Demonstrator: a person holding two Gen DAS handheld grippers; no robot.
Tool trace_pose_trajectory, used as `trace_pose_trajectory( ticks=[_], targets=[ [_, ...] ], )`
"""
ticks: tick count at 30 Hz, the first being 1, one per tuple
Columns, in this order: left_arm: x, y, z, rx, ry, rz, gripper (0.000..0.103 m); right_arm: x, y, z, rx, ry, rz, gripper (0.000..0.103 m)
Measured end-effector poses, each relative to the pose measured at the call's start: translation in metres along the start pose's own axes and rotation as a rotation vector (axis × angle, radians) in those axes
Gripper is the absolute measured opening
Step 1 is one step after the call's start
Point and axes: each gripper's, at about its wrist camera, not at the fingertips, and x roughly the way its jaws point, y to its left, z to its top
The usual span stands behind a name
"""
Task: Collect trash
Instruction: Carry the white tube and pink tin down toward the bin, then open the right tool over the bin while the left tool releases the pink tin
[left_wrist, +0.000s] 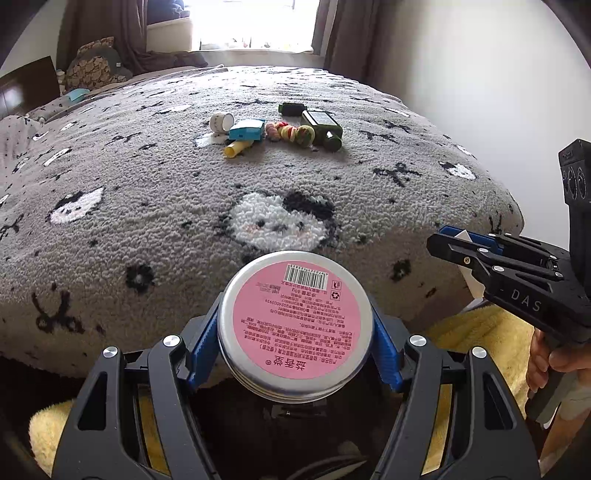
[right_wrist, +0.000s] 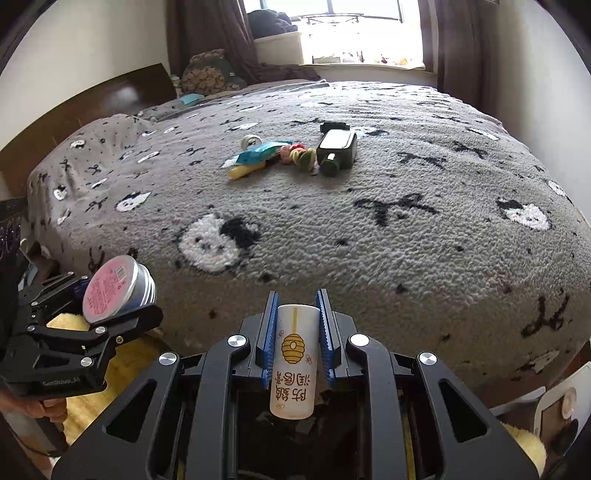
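Left tongs (left_wrist: 295, 332) clamp a round tin (left_wrist: 293, 325) (pink label up) above the bed's (left_wrist: 147, 221) near edge; right tongs (right_wrist: 297, 343) pinch a white lip-balm tube (right_wrist: 294, 362); remaining trash (left_wrist: 277, 129) lies mid-bed, well apart.

Lighting, both views: you get daylight from the window (left_wrist: 255, 22), blown out to white glare. Bedspread (left_wrist: 147, 206) evenly lit, shadows soft. Fisheye bends edges, corners black. Far clutter possibly slightly soft.
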Motion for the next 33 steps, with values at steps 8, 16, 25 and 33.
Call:
trace_pose_trajectory(
  ticks=[8,16,25,33],
  targets=[
    [0.004,0.0,-0.036,0.002,0.07,-0.005,0.066,0.015,0.014,-0.033,-0.011,0.092,0.021,0.021],
    [0.034,0.005,-0.068,-0.011,0.189,-0.014,0.066,0.039,0.015,-0.058,0.003,0.185,0.039,0.022],
    [0.073,0.013,-0.102,-0.029,0.329,-0.018,0.066,0.069,0.008,-0.083,0.043,0.295,0.066,0.022],
    [0.102,0.014,-0.12,-0.046,0.423,-0.06,0.066,0.091,0.005,-0.098,0.074,0.372,0.084,0.022]
  ],
)
